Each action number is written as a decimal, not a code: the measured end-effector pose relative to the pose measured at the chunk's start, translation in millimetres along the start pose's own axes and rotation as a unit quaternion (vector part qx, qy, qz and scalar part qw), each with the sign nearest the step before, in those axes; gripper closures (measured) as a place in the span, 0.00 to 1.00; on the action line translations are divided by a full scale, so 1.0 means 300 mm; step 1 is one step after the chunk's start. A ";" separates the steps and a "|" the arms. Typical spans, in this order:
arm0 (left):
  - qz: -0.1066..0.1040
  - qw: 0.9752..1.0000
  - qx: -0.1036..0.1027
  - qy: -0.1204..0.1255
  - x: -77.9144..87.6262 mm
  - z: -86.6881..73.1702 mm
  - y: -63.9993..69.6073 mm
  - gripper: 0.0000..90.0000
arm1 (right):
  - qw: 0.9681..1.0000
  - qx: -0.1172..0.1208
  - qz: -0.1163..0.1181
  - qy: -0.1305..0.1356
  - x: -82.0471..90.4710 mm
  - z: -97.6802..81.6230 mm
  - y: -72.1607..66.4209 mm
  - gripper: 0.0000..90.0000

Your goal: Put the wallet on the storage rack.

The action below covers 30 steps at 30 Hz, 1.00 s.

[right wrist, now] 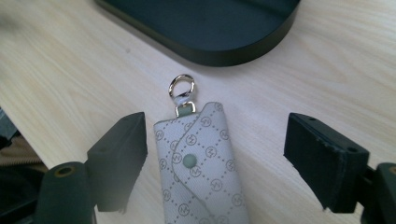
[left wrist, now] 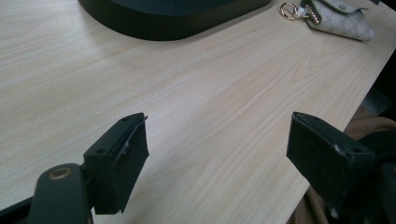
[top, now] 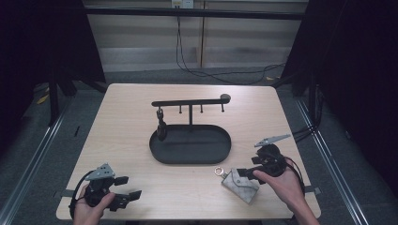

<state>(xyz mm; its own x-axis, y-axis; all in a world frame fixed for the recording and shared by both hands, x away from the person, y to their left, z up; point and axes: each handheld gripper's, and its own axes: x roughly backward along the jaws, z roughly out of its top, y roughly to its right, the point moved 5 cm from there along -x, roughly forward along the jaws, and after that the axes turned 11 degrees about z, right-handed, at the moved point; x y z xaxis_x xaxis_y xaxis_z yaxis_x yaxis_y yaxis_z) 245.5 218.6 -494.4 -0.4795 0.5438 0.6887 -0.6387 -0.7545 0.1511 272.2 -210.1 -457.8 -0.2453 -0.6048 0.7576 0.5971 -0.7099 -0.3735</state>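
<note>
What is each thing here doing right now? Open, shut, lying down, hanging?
Key pouch: lying flat on the table, flap snapped shut, between the right claw's jaws, not gripped.
Right claw: open.
Left claw: open, nothing between its jaws.
Black stand: upright, one dark item hanging from a hook.

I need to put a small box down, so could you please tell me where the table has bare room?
The light wooden table is bare left of the black oval tray with its hook stand, and between the left gripper and the patterned grey key pouch. It is crowded around the pouch and right gripper.
</note>
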 end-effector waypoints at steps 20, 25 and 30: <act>0.003 1.000 -0.007 0.004 0.003 0.002 0.005 0.22 | 0.992 0.014 0.007 -0.126 -0.084 0.016 -0.027 0.25; 0.001 1.000 -0.005 0.006 0.005 0.003 0.003 0.22 | 0.989 0.017 0.010 -0.146 -0.105 0.007 -0.027 0.26; 0.000 1.000 -0.002 0.007 0.005 0.004 0.002 0.22 | 0.986 0.023 0.013 -0.165 -0.120 0.000 -0.032 0.28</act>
<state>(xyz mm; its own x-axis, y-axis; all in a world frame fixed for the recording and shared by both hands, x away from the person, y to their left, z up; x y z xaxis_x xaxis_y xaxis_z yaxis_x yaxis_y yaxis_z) 245.1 218.6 -492.5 -0.4878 0.5483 0.6793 -0.6403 -0.7536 0.1485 275.3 -181.5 -481.5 0.0278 -0.4667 0.8840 0.6356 -0.6743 -0.3760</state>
